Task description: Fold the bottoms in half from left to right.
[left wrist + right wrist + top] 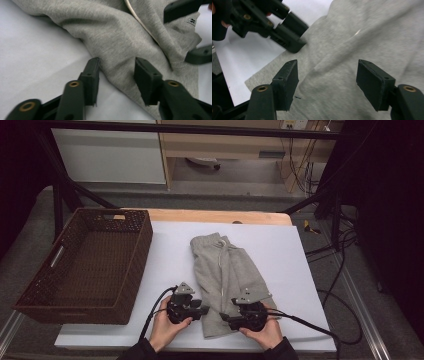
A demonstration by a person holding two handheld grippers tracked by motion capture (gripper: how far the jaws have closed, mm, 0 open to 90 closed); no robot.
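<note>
Both grippers are spread wide, holding nothing. The left gripper (116,72) straddles the grey shorts' (120,32) edge; the right gripper (327,82), at its 3 o'clock, hovers over them.

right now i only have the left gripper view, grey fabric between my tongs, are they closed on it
Observer: No. The left tongs stand open, straddling an edge of the grey shorts.
Operator: where are the other tongs
Observer: The right tongs are open too, hovering over the fabric near the hem, close beside yours.
Operator: anything to drop the shorts into
Observer: Yes, a brown wicker basket sits at the table's left side, beside the shorts.
Operator: how do the shorts lie
Observer: In the high view they lie roughly flat on the white sheet, waistband at the far end, hem toward the hands.
</note>
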